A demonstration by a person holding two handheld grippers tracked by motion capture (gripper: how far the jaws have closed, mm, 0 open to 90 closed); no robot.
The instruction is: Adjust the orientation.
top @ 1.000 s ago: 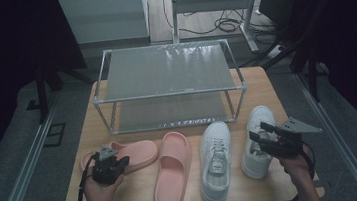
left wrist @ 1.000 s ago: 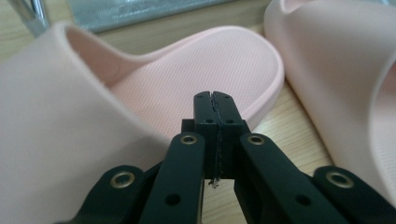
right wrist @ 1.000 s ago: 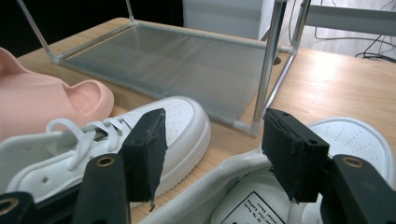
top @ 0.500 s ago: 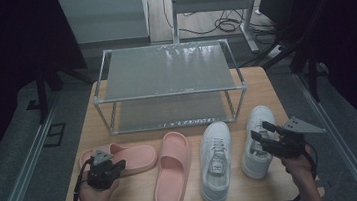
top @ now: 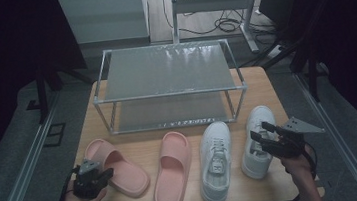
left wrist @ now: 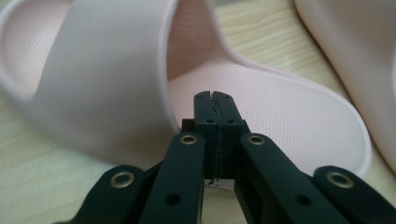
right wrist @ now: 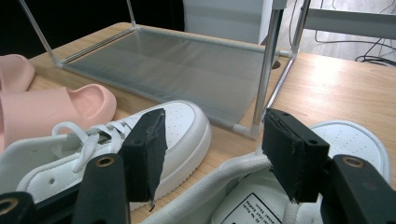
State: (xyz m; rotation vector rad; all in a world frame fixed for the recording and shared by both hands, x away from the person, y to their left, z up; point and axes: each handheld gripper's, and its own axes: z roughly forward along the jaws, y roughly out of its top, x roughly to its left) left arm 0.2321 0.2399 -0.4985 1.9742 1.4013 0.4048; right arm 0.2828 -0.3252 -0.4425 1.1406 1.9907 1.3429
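Item: left pink slide [top: 115, 166], one of a pair, lying flat at the near left of the wooden table [top: 270, 83], toe toward the far left corner, its heel end pointing at your left gripper [top: 92, 175]. Condition of that gripper: jaws pressed together with nothing between them, tips hovering just over the slide's textured footbed [left wrist: 280, 100] behind the broad strap [left wrist: 107, 79]; it holds nothing. Companion piece: second pink slide [top: 171, 169], near the first but apart from it. Further stock: two white sneakers [top: 216, 161], side by side to the right; your right gripper [top: 264, 134] stands with its jaws spread wide over the collar [right wrist: 233, 175] of the outer sneaker [top: 256, 140], clamping nothing. Fixture: a two-tier rack [top: 166, 71] with frosted shelves, both bare, at the back of the table. Handling notes for the slide: it looks like moulded foam, so judge it light, soft and springy, not fragile, with a matt surface that should not slip between your pads. Recommended hold: part the jaws and take the strap across its arch, or pinch the raised side wall at the heel; a flat grip on the sole would likely bend it and let it droop.
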